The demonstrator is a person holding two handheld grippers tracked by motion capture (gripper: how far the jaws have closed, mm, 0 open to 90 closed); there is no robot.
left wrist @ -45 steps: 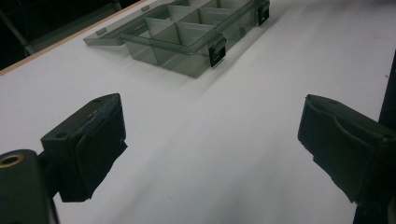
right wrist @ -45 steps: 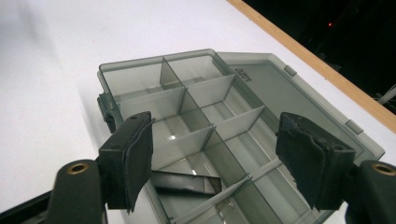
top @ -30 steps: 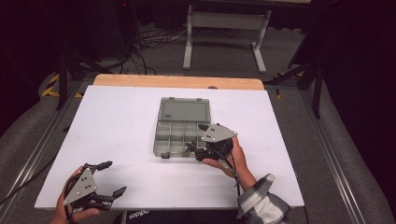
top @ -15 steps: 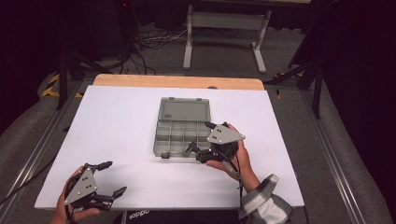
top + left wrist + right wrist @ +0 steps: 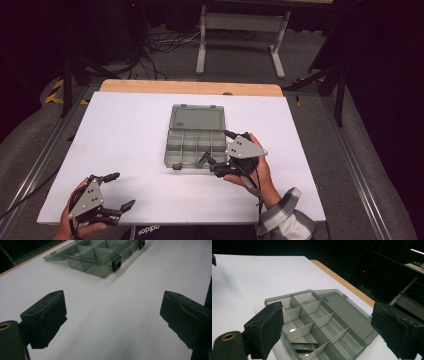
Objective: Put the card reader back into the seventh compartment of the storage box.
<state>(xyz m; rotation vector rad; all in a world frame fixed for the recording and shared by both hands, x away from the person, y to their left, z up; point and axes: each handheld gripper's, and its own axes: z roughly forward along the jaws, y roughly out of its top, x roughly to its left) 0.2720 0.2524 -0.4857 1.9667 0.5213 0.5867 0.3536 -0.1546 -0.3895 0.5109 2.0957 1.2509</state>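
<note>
Organizer box (image 5: pixel 195 142) lies open on white table (image 5: pixel 125 135); both hand-held grippers gape, dark room.

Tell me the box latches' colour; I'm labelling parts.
Black latches on the smoky-grey box, clearest in the left gripper view.

Dark room – grey carpet floor (image 5: pixel 310 60), cables (image 5: pixel 155 42) trailing, white metal stand (image 5: pixel 242 22) behind white tabletop (image 5: pixel 125 130) with wood edge.
</note>
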